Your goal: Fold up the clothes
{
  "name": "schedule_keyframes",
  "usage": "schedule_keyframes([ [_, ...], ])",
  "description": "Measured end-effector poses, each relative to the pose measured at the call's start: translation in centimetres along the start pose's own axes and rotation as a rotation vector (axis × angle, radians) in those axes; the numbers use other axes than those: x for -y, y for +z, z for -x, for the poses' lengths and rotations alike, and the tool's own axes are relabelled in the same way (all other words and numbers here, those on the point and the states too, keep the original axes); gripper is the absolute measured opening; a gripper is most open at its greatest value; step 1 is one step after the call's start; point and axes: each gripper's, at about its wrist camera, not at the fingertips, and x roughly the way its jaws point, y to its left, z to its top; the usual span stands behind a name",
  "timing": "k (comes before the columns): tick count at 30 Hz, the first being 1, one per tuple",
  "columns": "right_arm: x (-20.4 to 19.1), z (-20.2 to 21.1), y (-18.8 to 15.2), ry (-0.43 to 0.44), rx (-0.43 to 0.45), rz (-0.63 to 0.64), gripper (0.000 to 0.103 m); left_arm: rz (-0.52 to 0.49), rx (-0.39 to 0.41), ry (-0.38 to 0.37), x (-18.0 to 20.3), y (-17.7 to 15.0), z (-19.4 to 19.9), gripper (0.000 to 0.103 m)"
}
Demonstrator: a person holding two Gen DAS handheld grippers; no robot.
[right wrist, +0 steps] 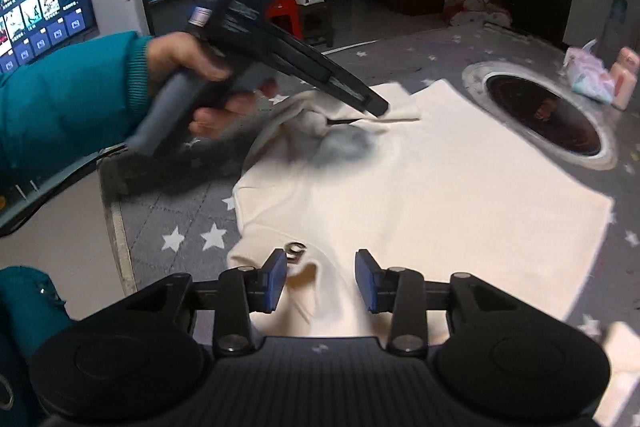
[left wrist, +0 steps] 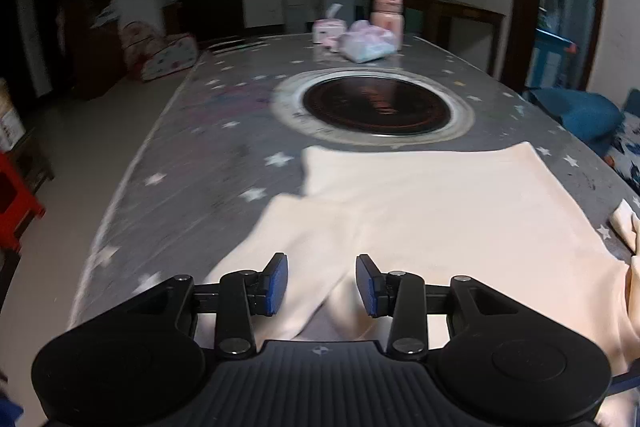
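Cream garment [right wrist: 420,179] spread flat on star-patterned worktop [right wrist: 188,215].
Right gripper [right wrist: 321,277] and left gripper [left wrist: 322,281] (both over cloth): jaws partly apart, apparently gripping nothing.

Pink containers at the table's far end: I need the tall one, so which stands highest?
The pink lidded jar, farthest back, stands highest; the small pink box left of it and the plastic bag in front sit lower.

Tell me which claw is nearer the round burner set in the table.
Left. The left claw hangs over the cream garment's far sleeve, nearer the round burner. The right claw sits above the garment's near edge, farther back.
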Motion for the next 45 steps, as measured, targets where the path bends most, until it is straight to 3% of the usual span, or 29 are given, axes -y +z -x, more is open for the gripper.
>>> schedule_keyframes([
  [4, -1.0, -1.4, -0.4, 0.088, -0.027, -0.006, 0.038, 0.040, -0.006, 0.060, -2.5, -1.1, 1.2, 0.041],
  [6, -2.1, -1.8, -0.8, 0.121, -0.049, 0.031, 0.046, 0.061, -0.014, 0.088, -3.6, -1.3, 1.3, 0.041],
  [10, -2.7, -0.6, -0.6, 0.139, -0.033, 0.065, 0.046, 0.063, -0.018, 0.076, -3.9, -1.2, 1.3, 0.041],
  [16, -0.6, 0.6, 0.5, 0.078, 0.021, 0.002, 0.046, -0.026, -0.015, 0.016, -0.7, -0.1, -0.4, 0.042],
  [24, 0.8, -1.2, -0.6, -0.003, -0.031, -0.057, 0.046, -0.088, -0.046, 0.019, 1.8, 1.1, -4.7, 0.052],
  [26, 1.1, -1.4, -0.8, 0.001, -0.033, -0.074, 0.047, -0.069, -0.046, 0.009, 1.6, 1.4, -5.1, 0.045],
  [28, 1.1, -1.4, -1.0, 0.001, -0.037, -0.079, 0.048, -0.042, -0.046, -0.004, 1.1, 1.6, -5.4, 0.023],
  [31, 1.0, -1.5, -1.0, -0.007, -0.038, -0.075, 0.049, -0.001, -0.024, -0.012, -0.1, 1.7, -4.7, 0.009],
  [40, 1.1, -1.7, -1.1, -0.026, -0.042, -0.070, 0.050, 0.188, 0.106, 0.118, -7.9, 1.2, 1.7, 0.004],
  [45, 1.2, -1.9, -1.1, -0.034, -0.044, -0.072, 0.054, 0.274, 0.152, 0.176, -11.7, -1.1, 5.5, 0.004],
])
